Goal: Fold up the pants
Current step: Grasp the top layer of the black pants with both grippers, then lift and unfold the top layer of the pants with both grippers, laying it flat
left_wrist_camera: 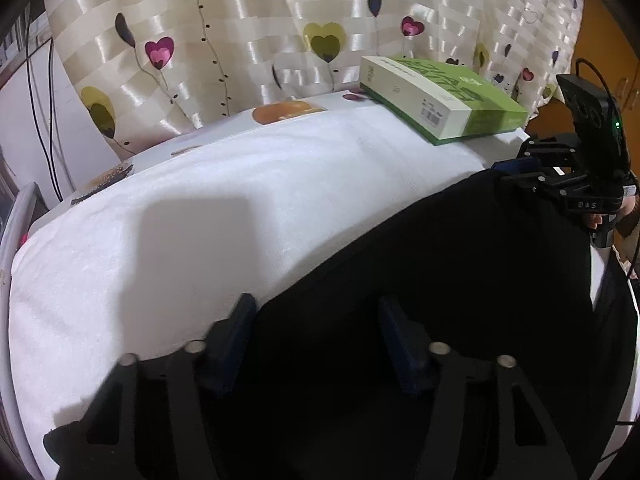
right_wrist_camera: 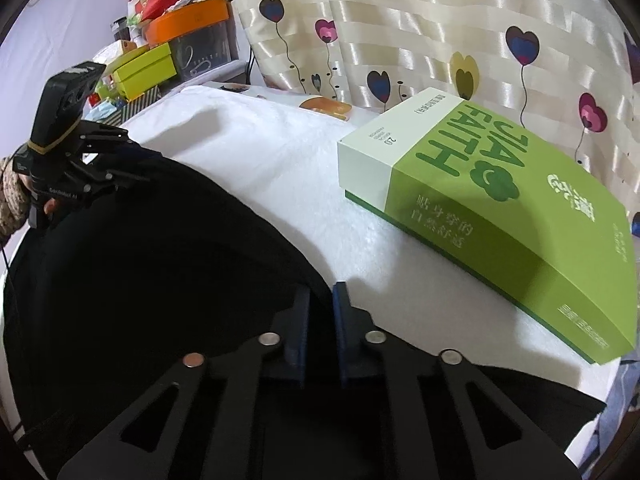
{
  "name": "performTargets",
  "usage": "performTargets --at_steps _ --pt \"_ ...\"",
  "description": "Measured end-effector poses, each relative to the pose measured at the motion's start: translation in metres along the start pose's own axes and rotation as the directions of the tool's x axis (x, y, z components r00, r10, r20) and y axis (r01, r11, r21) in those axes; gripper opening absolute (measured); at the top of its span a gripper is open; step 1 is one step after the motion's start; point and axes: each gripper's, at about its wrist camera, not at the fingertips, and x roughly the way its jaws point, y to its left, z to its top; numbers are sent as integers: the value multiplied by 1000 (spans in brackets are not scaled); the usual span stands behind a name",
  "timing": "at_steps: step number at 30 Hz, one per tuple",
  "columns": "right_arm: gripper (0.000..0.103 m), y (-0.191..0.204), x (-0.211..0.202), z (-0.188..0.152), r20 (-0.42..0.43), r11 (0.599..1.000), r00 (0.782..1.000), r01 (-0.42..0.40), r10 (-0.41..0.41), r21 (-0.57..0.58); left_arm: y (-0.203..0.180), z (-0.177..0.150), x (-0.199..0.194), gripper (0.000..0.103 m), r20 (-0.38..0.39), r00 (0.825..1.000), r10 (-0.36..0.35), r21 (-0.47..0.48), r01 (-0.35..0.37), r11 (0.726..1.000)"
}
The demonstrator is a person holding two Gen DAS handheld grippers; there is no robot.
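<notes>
Looking along the left gripper (left_wrist_camera: 316,312), the black pants (left_wrist_camera: 420,280) fill the lower right of the frame on the white towel (left_wrist_camera: 200,208), their edge running diagonally from lower left up to the right gripper (left_wrist_camera: 516,170) at the far right, beside the green box (left_wrist_camera: 460,108). The left gripper's fingers stand wide apart, released, one over towel and one over cloth, poised low at the near edge. From the right wrist view, the pants occupy the lower left, and the right gripper (right_wrist_camera: 321,308) is clenched on the pants' edge at bottom centre, its fingers almost touching. The left gripper (right_wrist_camera: 116,160) sits at the left of the frame over the far end; whether it grips cloth is unclear there.
</notes>
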Motion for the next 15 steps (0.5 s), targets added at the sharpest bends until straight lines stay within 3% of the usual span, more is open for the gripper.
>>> performTargets --at_steps 4,7,15 --pt "4 8 -6 -2 16 999 999 46 -46 -12 -7 -2 -6 20 10 1000 20 23 -20 1000" --pt "4 16 -19 -5 45 998 997 69 -68 -13 -11 -3 -11 13 25 998 57 24 -58 998" --pt "4 42 -57 -12 101 994 989 109 -105 -33 -23 -10 -45 13 90 992 83 11 -85 996"
